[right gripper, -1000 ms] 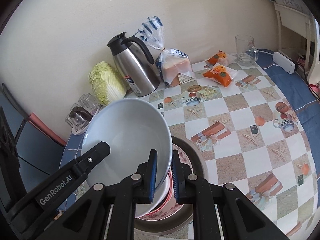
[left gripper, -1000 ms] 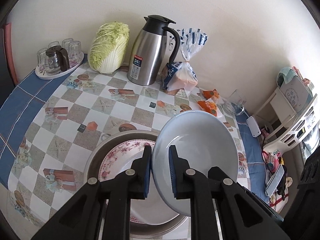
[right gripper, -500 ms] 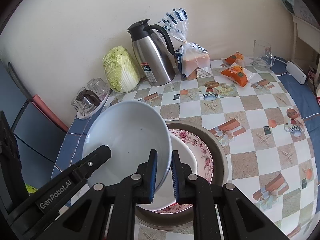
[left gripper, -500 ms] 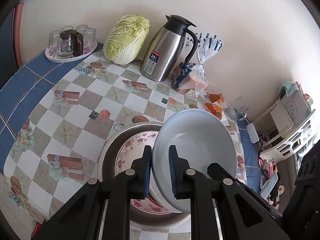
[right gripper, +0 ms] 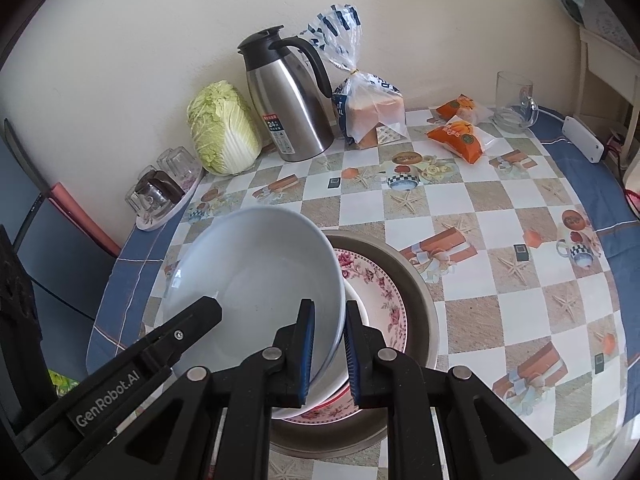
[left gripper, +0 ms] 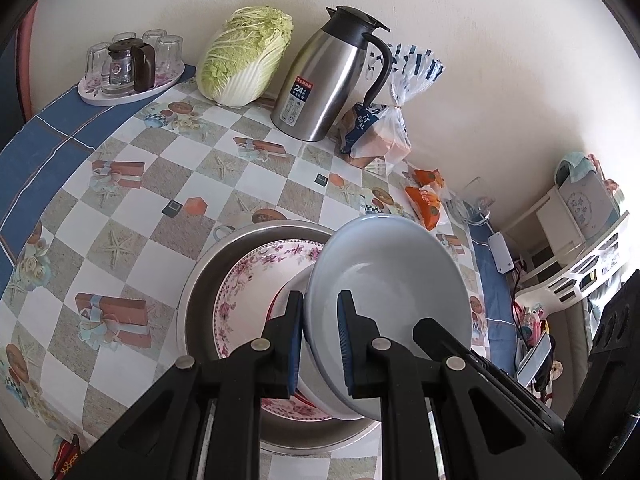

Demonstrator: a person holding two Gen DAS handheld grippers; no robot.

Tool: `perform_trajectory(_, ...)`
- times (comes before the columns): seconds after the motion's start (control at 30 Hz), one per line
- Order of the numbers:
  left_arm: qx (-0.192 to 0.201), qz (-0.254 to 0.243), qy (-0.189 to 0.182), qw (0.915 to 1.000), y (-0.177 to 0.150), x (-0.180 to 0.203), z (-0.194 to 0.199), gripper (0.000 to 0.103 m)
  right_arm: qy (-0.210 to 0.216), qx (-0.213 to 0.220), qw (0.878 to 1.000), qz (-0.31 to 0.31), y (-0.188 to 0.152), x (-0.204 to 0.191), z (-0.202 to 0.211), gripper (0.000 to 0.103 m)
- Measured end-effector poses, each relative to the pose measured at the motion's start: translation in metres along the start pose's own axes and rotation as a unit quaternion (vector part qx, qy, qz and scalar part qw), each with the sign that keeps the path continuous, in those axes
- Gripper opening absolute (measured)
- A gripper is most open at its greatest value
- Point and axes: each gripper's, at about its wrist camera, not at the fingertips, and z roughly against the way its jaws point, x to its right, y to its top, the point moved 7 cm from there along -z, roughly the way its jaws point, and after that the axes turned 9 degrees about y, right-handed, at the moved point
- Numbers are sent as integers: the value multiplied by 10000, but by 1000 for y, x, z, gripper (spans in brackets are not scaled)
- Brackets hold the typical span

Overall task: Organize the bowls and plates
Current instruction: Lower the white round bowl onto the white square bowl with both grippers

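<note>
Up it comes: over the last second the pale blue bowl has been lifted and swung, so the steel basin and the floral plate inside it now show more fully at lower centre of the left view, with a white bowl peeking out beneath. That reads as the bowl being carried clear of the stack, or repositioned over it, rather than set down yet. Both tools share the load. The left gripper is nearly closed, its blue pads pinching the bowl's near rim, one inside and one outside. In the right view, the right gripper clamps the opposite rim just as narrowly, and the left tool's black finger reaches in from the lower left. The bowl hangs tilted, above the left half of the basin, apart from the thermos and cabbage at upper centre.
</note>
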Motion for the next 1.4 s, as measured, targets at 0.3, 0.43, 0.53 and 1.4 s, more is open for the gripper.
perform_trajectory(0.3, -193, 151, -23, 9997, -3, -8, -10, 16, -54, -178, 9998, -50, -6, 5, -10, 18)
perform_trajectory(0.43, -192, 184, -42, 9996, -3, -9, -11, 16, -45, -209, 9998, -44, -6, 5, -12, 18)
perform_trajectory(0.53, -186, 206, -54, 9996, -3, -10, -11, 16, -70, -206, 9998, -23, -6, 5, -12, 18)
perform_trajectory(1.4, -65, 141, 45, 9999, -1, -9, -9, 16, -247, -172, 9994, 158, -4, 2, -10, 18)
